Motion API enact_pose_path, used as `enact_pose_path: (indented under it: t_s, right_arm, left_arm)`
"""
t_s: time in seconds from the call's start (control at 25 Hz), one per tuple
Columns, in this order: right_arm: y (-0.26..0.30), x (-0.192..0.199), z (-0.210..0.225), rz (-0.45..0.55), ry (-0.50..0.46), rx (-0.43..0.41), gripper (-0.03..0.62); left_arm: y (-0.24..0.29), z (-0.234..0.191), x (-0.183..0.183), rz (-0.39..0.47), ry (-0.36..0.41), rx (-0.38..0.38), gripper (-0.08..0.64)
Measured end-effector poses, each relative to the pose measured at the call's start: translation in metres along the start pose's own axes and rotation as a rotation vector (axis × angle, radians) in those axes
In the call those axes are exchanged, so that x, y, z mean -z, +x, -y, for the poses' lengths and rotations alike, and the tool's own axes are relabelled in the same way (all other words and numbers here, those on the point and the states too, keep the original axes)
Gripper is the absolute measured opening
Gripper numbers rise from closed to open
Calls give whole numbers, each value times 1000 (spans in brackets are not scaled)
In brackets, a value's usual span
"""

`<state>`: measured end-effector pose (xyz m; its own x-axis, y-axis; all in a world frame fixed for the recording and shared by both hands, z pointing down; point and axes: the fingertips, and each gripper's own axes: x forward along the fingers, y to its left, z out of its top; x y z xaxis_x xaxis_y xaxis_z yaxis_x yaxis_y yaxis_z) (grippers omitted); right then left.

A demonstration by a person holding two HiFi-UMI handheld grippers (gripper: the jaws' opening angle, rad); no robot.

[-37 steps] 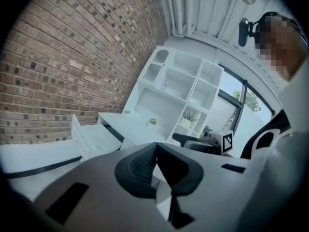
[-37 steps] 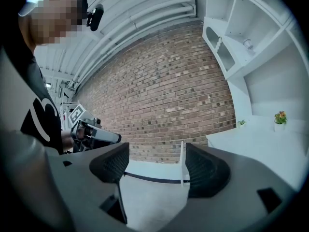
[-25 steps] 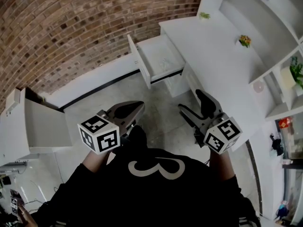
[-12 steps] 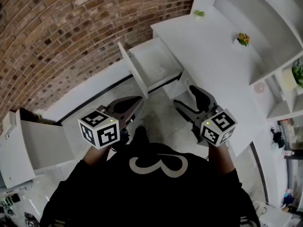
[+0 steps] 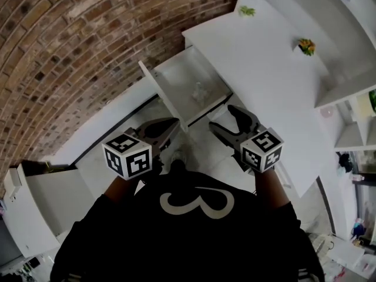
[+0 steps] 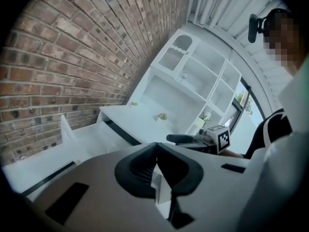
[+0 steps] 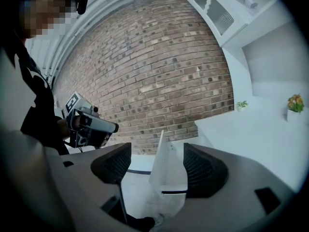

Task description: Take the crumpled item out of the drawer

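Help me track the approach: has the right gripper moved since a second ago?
Yes: the right gripper has come nearer the open drawer.

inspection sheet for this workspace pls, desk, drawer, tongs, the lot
surface: white desk, with its drawer pulled open
job's things: crumpled item lies in the drawer, untouched
clutter: green plant and orange-flowered plant on the desk
grippers: left tongs shut, nothing in them; right tongs open, nothing in them; both short of the drawer
cables: nothing seen
surroundings: brick wall behind the desk, shelves above it, white cabinet on the floor to the person's left
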<state>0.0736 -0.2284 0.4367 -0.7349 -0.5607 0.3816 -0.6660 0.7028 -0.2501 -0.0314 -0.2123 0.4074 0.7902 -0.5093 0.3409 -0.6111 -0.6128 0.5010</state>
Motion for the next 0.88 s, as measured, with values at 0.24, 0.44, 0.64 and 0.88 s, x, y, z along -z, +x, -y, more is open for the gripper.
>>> enact_pose_path:
  t_s: [0.24, 0.44, 0.64, 0.88]
  right_arm:
    - [61, 15, 29, -94, 32, 44, 325]
    - [103, 29, 55, -172, 15, 100, 325]
    - [147, 50, 76, -259, -5, 119, 324]
    - [191, 90, 102, -377, 33, 132, 322]
  left_arm:
    - [13, -50, -6, -31, -17, 29, 3]
    - [21, -86, -12, -50, -31, 40, 3]
    - [29, -120, -19, -58, -35, 29, 3]
    - [34, -152, -28, -46, -93, 0, 3]
